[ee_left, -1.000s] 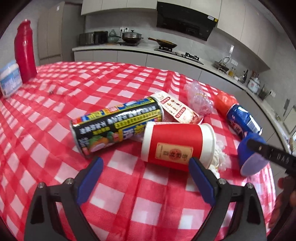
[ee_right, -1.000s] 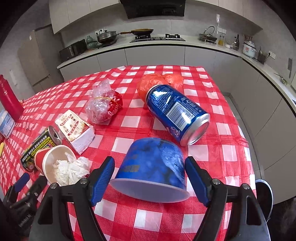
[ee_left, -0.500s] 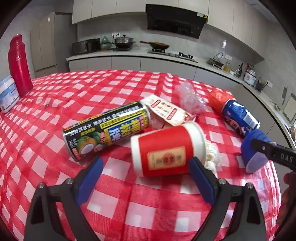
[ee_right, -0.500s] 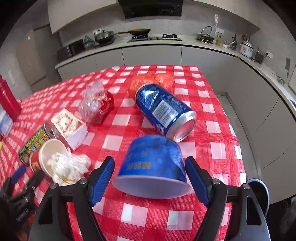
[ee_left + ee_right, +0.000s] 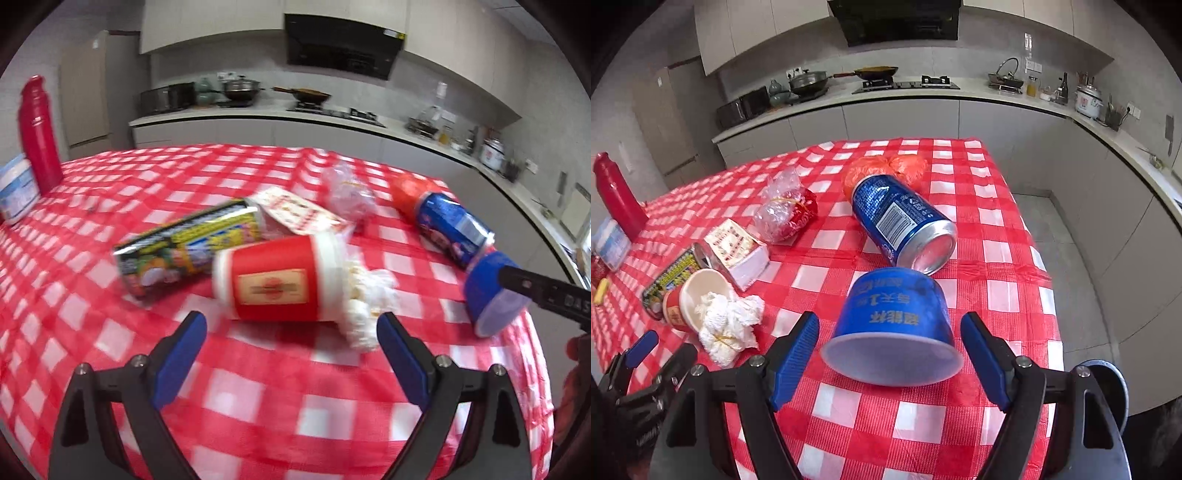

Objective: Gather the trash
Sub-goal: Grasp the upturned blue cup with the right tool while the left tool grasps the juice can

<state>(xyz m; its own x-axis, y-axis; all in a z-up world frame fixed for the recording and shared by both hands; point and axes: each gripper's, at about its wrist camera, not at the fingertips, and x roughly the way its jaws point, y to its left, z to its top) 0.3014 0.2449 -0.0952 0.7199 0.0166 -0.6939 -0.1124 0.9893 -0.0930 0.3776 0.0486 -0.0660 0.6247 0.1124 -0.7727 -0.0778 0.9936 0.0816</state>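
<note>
Both tools stand open with nothing gripped. Just ahead of your left tool [image 5: 290,350] the red paper cup [image 5: 277,278] lies on its side on the counter [image 5: 258,413], crumpled tissue [image 5: 364,308] spilling from its mouth toward the right pad; the tall drink can [image 5: 184,245] lies touching it behind. Bring the pads further forward so they close across the cup's middle, gently, since paper walls likely crush.

Your right tool [image 5: 888,356] frames the overturned blue cup [image 5: 895,325], whose wide rim faces you, with the blue soda can [image 5: 903,225] just beyond. Close on the walls behind the rim so it doesn't slip out.
</note>
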